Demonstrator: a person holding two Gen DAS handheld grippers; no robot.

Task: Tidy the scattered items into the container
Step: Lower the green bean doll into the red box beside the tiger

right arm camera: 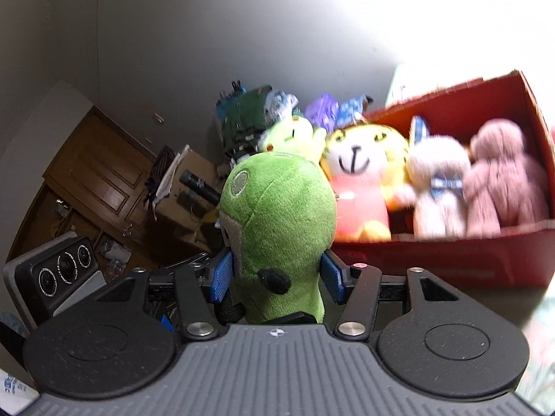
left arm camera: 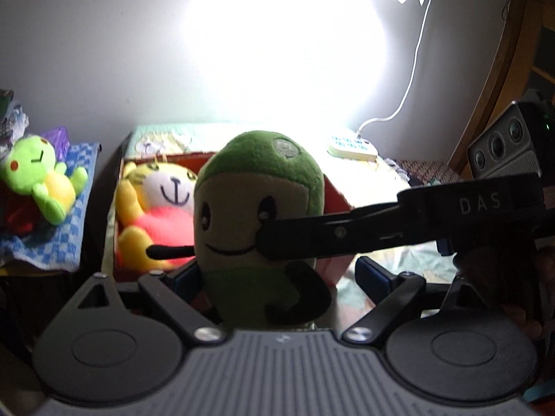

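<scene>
The right gripper has its two blue pads pressed on the sides of the green plush toy, so it is holding the toy by its soft body, low down, where the toy is narrow enough to squeeze. The toy stands upright between the pads, its round head poking up above them, which looks like a good way to carry it without it flopping over. The left gripper sits in front of the same toy, and its blue pads stand wide, one on each side; they seem to be apart from the toy, not squeezing it, so I think this one is only steadying or has let go. From the left side you can see the black finger of the right gripper reaching across the toy's smiling face. Beyond the right gripper and off to its right is the red box, and it already holds a yellow tiger toy, a white bunny and a pink bear. Far to the left of the left gripper, a light green frog toy lies on a blue checked cloth, not yet in the box. The green toy is up in the air near the box, so I guess it goes in next.
</scene>
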